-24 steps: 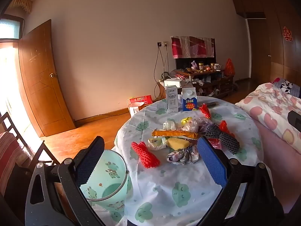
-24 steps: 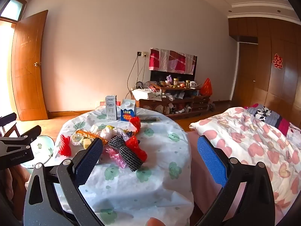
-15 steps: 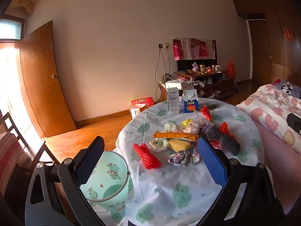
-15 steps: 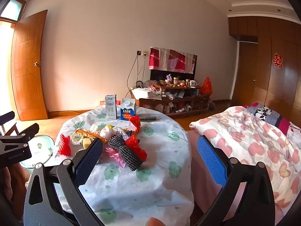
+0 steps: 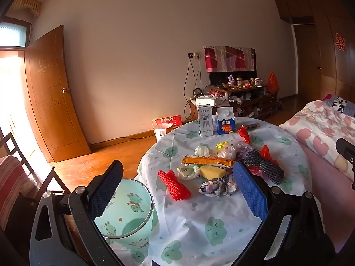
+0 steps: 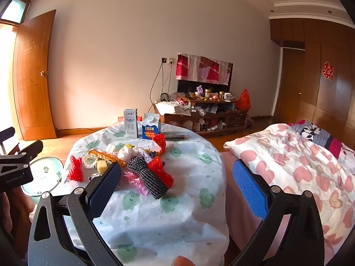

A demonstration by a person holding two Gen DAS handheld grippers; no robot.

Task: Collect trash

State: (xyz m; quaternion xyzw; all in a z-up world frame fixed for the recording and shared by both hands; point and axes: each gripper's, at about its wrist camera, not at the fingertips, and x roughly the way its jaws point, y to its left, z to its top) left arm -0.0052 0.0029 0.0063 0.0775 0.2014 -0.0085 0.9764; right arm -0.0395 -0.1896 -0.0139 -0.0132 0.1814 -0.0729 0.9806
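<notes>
Both tongs are spread wide and carry nothing: my left tongs (image 5: 177, 190) hover over the near left edge of the counter (image 5: 221, 232), and my right tongs (image 6: 177, 190) hang over its near right edge, beside the bed (image 6: 299, 166).

Furthest left, just off the counter's edge and lower than its top, stands the pale green bin (image 5: 124, 217). As far as I can see into it, it looks empty, so I judge that the collecting has hardly begun, if at all.

On the cloth nearest the bin lies a red mesh sleeve (image 5: 174, 185). Next to it come a crumpled pale wrapper (image 5: 188, 171), a yellow sponge-like block (image 5: 212, 172) and, in front of that, a wadded patterned scrap (image 5: 216, 187). Behind them a long orange wrapper (image 5: 207, 160) stretches across the heap, with a small white wad, a yellow foil ball and a clear bag beyond it. Further right lie a dark mesh sleeve (image 6: 147, 177), a pink wrapper (image 6: 135, 181) touching it, and red plastic scraps (image 6: 159, 170) on its far side.

At the back two cartons stand upright side by side, a grey-white one (image 5: 205, 120) and a blue one (image 5: 225, 122).

All of this remains to be picked up; whether the cartons count as trash I cannot tell. The red mesh sleeve, closest to both bin and left tongs, looks the easiest first pick.
</notes>
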